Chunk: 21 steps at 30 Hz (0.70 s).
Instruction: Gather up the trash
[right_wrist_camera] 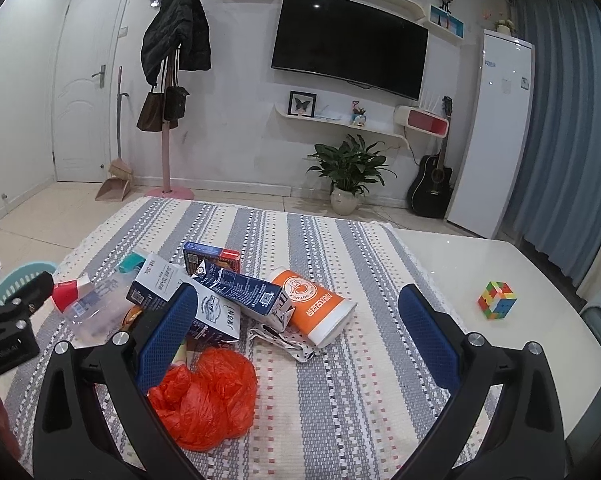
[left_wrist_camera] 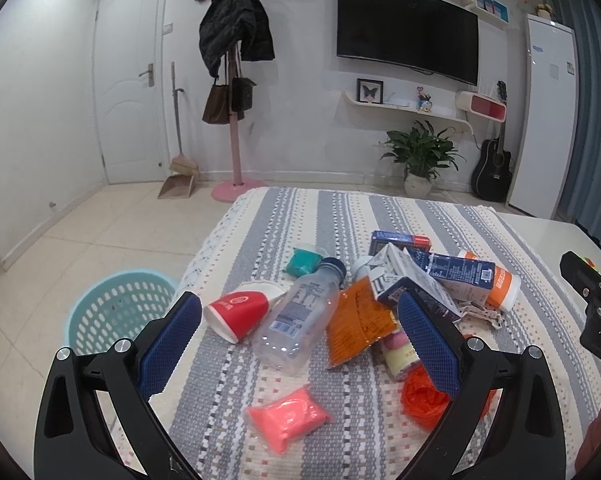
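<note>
**Trash heaped on the striped table, both claws empty**

Trash sits in a loose pile on the cloth-covered table (right_wrist_camera: 340,400): a clear bottle (left_wrist_camera: 296,320), a red paper cup (left_wrist_camera: 236,312), milk cartons (right_wrist_camera: 204,300), an orange cup (right_wrist_camera: 312,304) and a crumpled orange bag (right_wrist_camera: 208,400). Your left claw (left_wrist_camera: 300,336) hangs spread wide over the bottle, gripping nothing. Your right claw (right_wrist_camera: 296,332) is spread too, beside the bag. A teal basket (left_wrist_camera: 120,312) stands on the floor, left of the table.
</note>
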Available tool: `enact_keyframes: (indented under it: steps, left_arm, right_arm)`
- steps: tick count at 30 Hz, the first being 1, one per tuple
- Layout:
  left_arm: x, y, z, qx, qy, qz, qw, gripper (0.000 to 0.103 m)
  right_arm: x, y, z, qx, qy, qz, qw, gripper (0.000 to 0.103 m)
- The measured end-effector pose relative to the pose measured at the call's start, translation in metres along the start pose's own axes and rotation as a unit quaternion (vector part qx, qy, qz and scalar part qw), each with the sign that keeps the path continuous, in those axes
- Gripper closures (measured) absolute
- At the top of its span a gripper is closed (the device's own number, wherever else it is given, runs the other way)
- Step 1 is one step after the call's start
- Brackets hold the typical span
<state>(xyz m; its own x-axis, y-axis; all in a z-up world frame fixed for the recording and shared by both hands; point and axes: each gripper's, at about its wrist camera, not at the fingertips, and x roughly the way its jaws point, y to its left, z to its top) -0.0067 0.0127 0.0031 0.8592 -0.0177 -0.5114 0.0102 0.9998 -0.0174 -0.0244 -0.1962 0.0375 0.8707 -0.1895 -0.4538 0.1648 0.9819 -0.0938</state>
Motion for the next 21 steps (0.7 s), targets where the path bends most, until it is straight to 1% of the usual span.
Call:
enact_keyframes:
  steps: [4,6,7,8,10,12,15,18,21]
  left_arm:
    - [0.003,0.022,-0.001,-0.011,0.006,0.005,0.9999,0.007]
    - [0.006,0.037,-0.001,-0.022,0.014,-0.005,0.9996,0.007]
    - [0.008,0.044,-0.001,-0.030,0.022,-0.015,0.9992,0.007]
    - [0.012,0.056,-0.001,-0.047,0.034,-0.033,0.9977,0.007]
    - [0.022,0.080,-0.004,-0.086,0.064,-0.088,0.9903,0.008]
    - [0.028,0.093,-0.009,-0.105,0.082,-0.114,0.9846,0.008]
    - [0.032,0.100,-0.021,-0.096,0.096,-0.107,0.9849,0.008]
    - [0.041,0.096,-0.035,-0.084,0.120,-0.109,0.9832,0.008]
    - [0.050,0.085,-0.048,-0.074,0.153,-0.124,0.9776,0.009]
  right_arm:
    - [0.002,0.002,0.000,-0.004,0.007,0.010,1.000,0.010]
    - [0.004,0.006,-0.001,-0.009,0.010,0.025,1.000,0.016]
    - [0.004,0.008,-0.002,-0.011,0.011,0.031,0.999,0.017]
    - [0.004,0.009,-0.003,-0.013,0.012,0.037,0.999,0.019]
    - [0.006,0.014,-0.007,-0.020,0.016,0.053,0.998,0.024]
    - [0.010,0.018,-0.012,-0.026,0.023,0.064,0.997,0.032]
    - [0.020,0.021,-0.023,-0.025,0.040,0.076,0.996,0.032]
    - [0.030,0.019,-0.033,-0.015,0.058,0.081,0.995,0.032]
    - [0.040,0.020,-0.043,-0.007,0.078,0.090,0.993,0.032]
